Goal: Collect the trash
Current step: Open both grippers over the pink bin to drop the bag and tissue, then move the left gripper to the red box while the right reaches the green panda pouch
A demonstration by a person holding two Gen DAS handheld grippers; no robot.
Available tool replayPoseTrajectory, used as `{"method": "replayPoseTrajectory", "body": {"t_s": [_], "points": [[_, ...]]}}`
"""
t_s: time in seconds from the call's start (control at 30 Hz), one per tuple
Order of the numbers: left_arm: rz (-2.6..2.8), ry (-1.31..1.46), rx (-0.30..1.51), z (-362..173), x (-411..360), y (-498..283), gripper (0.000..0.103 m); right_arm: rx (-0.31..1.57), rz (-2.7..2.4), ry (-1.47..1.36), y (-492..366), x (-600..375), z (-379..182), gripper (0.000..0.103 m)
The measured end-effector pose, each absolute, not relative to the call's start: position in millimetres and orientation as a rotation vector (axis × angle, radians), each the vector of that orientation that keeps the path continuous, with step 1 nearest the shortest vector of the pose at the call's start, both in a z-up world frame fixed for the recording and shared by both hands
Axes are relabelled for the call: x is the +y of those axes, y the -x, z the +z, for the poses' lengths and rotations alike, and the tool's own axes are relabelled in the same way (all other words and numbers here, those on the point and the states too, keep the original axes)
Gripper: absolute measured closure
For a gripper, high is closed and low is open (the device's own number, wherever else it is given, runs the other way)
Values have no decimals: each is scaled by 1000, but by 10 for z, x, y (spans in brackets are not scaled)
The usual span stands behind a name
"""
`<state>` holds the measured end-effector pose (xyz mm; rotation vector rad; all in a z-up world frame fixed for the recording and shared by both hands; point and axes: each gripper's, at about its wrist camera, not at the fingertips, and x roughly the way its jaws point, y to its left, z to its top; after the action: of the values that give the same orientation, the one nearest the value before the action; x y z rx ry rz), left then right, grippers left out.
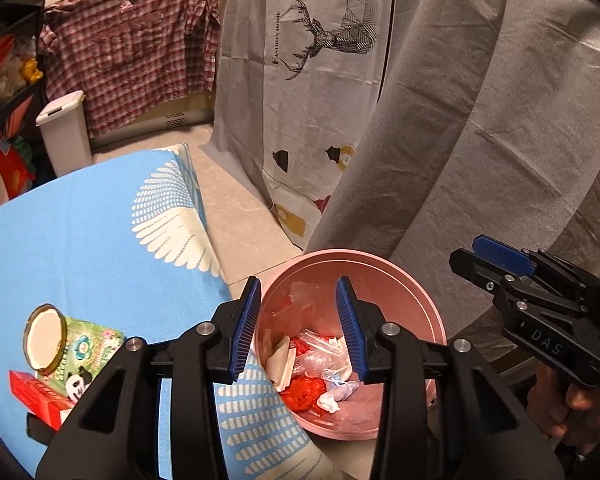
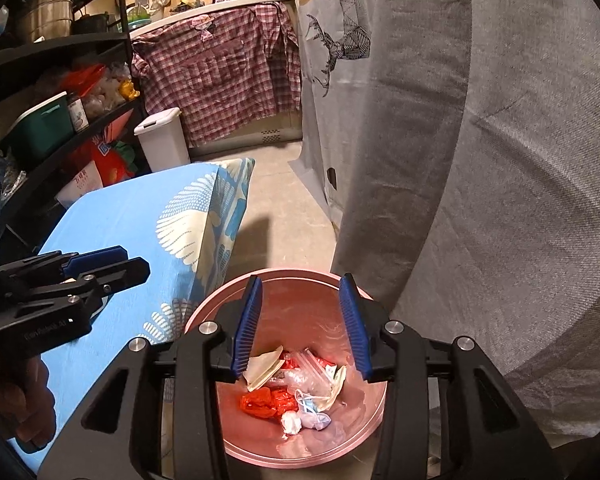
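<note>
Left gripper [image 1: 298,320] and right gripper [image 2: 300,320]: jaws apart, nothing between. Below both, round pink plastic bin [image 2: 376,412] holding crumpled red, white and clear trash [image 2: 292,392].

Right gripper [image 2: 300,322], jaws apart and empty, above pink trash bin [image 2: 236,456].

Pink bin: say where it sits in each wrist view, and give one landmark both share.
Left wrist: pink bin at lower centre, right of the blue table.
Right wrist: pink bin at bottom centre, filling the frame's foot.
Shared landmark: the plaid shirt hanging at the back.
</note>
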<state>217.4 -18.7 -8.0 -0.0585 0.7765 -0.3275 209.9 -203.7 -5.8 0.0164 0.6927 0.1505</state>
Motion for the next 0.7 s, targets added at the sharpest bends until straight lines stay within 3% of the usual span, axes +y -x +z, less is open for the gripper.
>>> {"method": "replayPoseTrajectory", "body": {"t_s": [0.37, 0.47, 0.7], "points": [[-250, 74, 749, 33, 348, -1987, 73, 590, 206, 53, -1900, -1827, 88, 63], [-211, 91, 748, 52, 590, -1925, 73, 582, 241, 50, -1880, -1734, 120, 75], [-91, 158, 727, 134, 1244, -1804, 73, 546, 348, 37, -1825, -1367, 221, 88]]}}
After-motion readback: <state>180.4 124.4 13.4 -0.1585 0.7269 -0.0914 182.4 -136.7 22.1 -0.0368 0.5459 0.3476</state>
